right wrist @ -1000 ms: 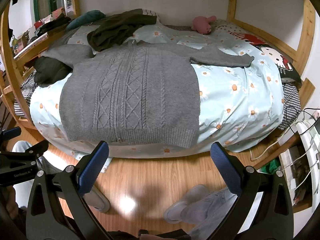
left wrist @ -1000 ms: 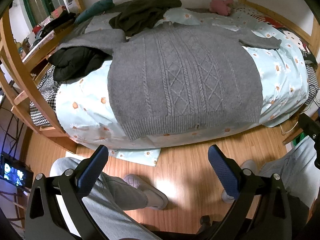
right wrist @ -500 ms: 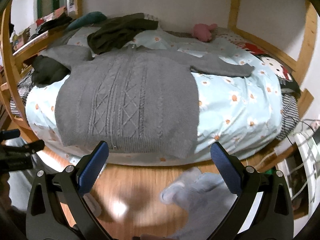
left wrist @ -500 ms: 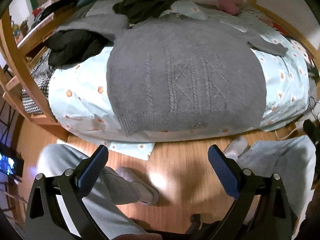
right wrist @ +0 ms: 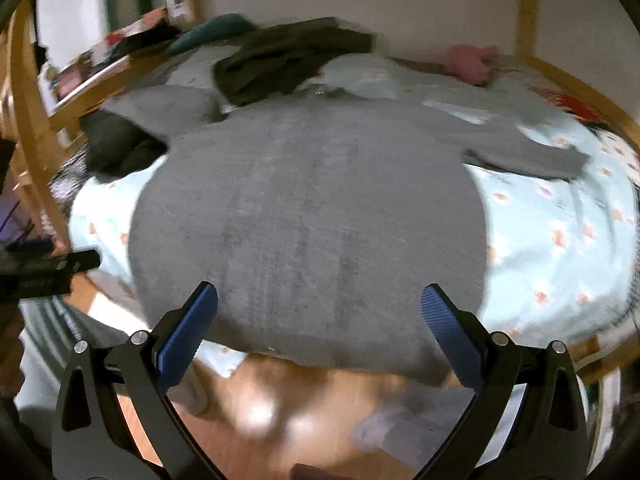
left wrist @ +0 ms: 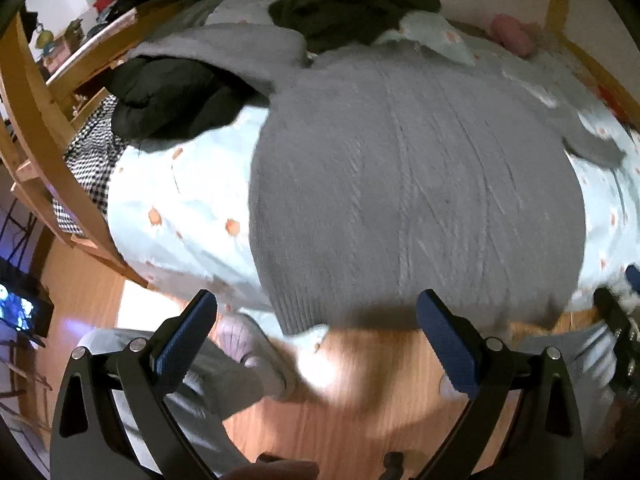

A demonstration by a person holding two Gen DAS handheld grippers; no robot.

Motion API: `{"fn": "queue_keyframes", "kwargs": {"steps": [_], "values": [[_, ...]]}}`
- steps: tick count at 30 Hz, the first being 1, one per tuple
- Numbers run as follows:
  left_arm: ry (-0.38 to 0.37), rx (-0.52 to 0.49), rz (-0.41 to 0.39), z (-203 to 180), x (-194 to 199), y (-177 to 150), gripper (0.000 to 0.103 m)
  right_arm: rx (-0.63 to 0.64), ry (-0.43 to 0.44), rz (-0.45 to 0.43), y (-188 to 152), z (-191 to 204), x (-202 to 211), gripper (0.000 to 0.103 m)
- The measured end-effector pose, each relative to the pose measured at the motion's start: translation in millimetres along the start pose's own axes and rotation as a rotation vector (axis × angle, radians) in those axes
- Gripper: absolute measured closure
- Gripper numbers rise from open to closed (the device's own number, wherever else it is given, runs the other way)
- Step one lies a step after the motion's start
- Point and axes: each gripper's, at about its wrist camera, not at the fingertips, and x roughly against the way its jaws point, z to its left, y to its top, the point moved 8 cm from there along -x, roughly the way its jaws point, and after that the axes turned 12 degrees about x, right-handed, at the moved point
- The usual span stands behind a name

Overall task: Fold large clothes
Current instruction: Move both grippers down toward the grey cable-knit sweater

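- A bed point(right wrist: 560, 240) with a pale blue flowered sheet fills the room, wooden rails around it.
- No fold is made yet; the whole job looks to be ahead.
- The grey knitted sweater point(right wrist: 312, 216) lies flat across the bed, hem at 6 o'clock over the edge, one sleeve out towards 2 o'clock, the other towards 10.
- Dark clothes point(right wrist: 288, 60) sit at 12 o'clock.
- Left claw point(left wrist: 316, 340) and right claw point(right wrist: 320, 328) both gape apart, empty, near the hem.
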Motion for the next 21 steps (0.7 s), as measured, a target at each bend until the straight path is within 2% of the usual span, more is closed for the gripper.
{"fn": "queue_keyframes", "kwargs": {"steps": [7,14,18,21], "values": [[-0.011,0.095,-0.01,15.7,-25.3,51.5,0.004,0.114,0.02,-0.02,56.5,16.3,-39.9,0.003],[-0.021,0.166,-0.03,28.4,-48.0,104.2,0.004,0.156,0.026,-0.065,112.3,27.6,-70.7,0.003],[-0.053,0.199,-0.056,35.5,-56.9,139.4,0.004,0.168,0.053,-0.09,137.8,38.5,-87.1,0.003],[-0.09,0.244,-0.053,43.7,-67.1,164.4,0.005,0.223,0.08,-0.118,156.3,57.7,-99.0,0.003]]}}
